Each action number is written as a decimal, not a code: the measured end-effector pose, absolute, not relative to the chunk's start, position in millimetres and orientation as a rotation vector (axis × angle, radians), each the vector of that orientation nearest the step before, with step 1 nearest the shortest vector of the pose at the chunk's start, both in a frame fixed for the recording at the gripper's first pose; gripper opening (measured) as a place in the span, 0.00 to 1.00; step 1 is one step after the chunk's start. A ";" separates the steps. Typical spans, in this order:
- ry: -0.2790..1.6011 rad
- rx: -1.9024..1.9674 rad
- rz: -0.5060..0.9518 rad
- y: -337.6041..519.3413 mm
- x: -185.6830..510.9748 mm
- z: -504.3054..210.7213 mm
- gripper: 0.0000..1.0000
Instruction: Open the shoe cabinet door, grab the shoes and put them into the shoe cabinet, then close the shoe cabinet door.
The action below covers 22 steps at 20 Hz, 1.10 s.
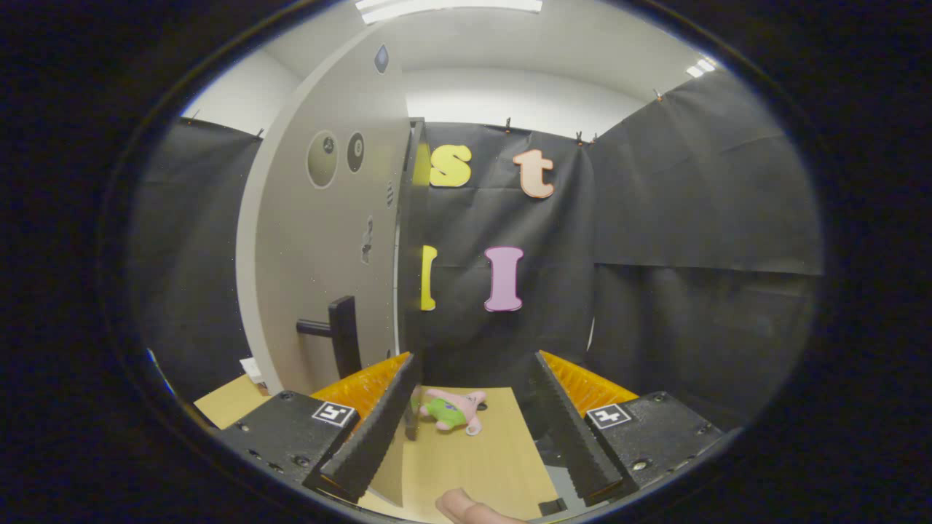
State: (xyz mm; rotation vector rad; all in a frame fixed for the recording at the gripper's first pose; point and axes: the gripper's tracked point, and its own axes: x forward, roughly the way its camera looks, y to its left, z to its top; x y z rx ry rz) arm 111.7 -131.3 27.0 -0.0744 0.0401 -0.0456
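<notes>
The grey shoe cabinet door (320, 240) stands tall to the left, turned so that its dark edge (413, 218) faces me. A black bar handle (341, 333) sticks out from its lower face, just left of and beyond my left finger. My gripper (475, 360) is open, with nothing between its fingers. The left fingertip (404, 371) is close to the door's lower edge; I cannot tell whether it touches. Several round stickers sit high on the door's face.
A pink and green plush toy (455, 411) lies on the wooden tabletop (473, 458) between the fingers, a little ahead. A person's fingertip (466, 508) shows at the near end. Black cloth walls close the booth behind and to the right.
</notes>
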 end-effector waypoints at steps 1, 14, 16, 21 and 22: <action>0.035 -0.070 -0.062 -131.5 111.8 27.6 0.99; 0.016 -0.052 -0.171 -111.1 101.3 29.1 0.91; 0.018 -0.042 -0.180 -109.9 100.4 28.7 0.91; 0.016 -0.045 -0.155 -80.3 97.6 26.4 0.91; 0.016 -0.042 -0.144 -71.9 97.5 24.9 0.91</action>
